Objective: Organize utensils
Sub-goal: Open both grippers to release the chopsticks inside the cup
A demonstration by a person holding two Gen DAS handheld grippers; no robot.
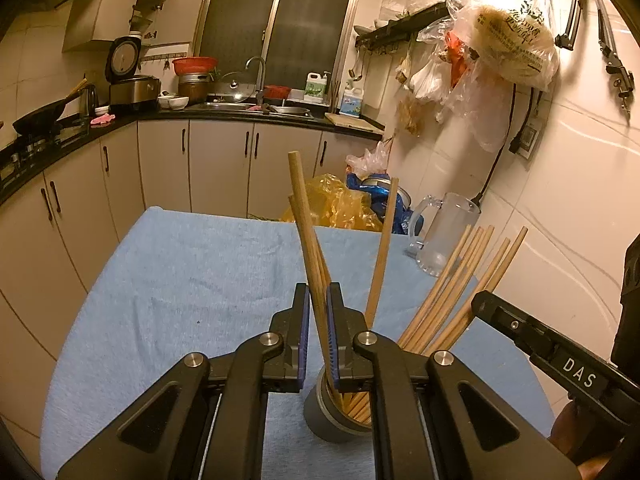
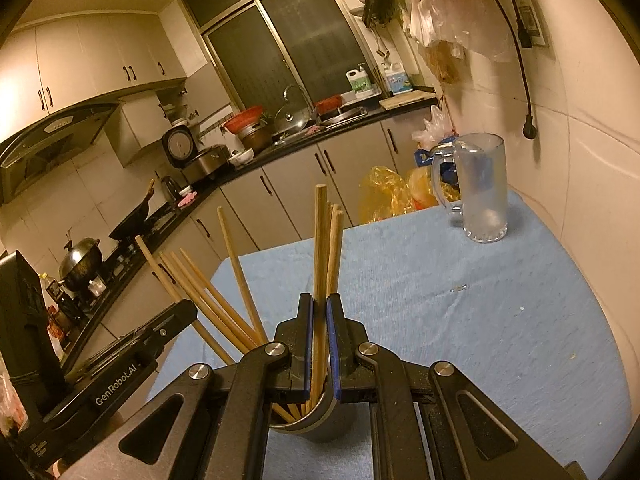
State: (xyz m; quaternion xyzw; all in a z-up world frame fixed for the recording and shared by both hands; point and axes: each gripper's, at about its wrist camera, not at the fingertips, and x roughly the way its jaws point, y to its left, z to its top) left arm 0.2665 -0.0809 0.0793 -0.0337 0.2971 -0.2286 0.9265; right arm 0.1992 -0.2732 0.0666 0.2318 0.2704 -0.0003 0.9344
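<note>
A grey cup stands on the blue cloth and holds several wooden chopsticks that fan out to the right. My left gripper is shut on a chopstick whose lower end reaches into the cup. The right gripper's finger shows at the right edge. In the right wrist view my right gripper is shut on a small upright bundle of chopsticks, their lower ends inside the grey cup. More chopsticks lean left, beside the left gripper's body.
A clear glass mug stands at the cloth's far right corner, close to the tiled wall. Yellow and blue plastic bags lie beyond the table's far edge. Kitchen cabinets and a counter with a sink run along the back and left.
</note>
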